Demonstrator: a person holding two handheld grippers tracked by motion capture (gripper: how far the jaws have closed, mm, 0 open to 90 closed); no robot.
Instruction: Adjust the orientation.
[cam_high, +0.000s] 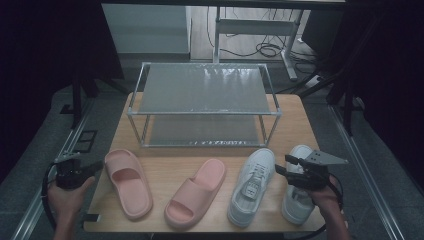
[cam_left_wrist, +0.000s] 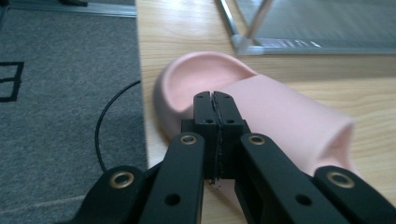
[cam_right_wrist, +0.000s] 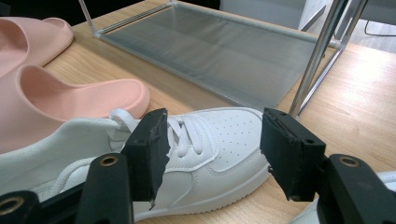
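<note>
two pink slides (cam_high: 129, 182), two white sneakers (cam_high: 252, 185), one rack (cam_high: 204, 104)

No wording, brand or number can be read anywhere. The nearest thing to a sign is a black outlined mark (cam_left_wrist: 10, 80) on the grey floor (cam_left_wrist: 65, 116) in the left gripper view — cut off at the edge, its shape unreadable. The shoes carry no legible label.
</note>
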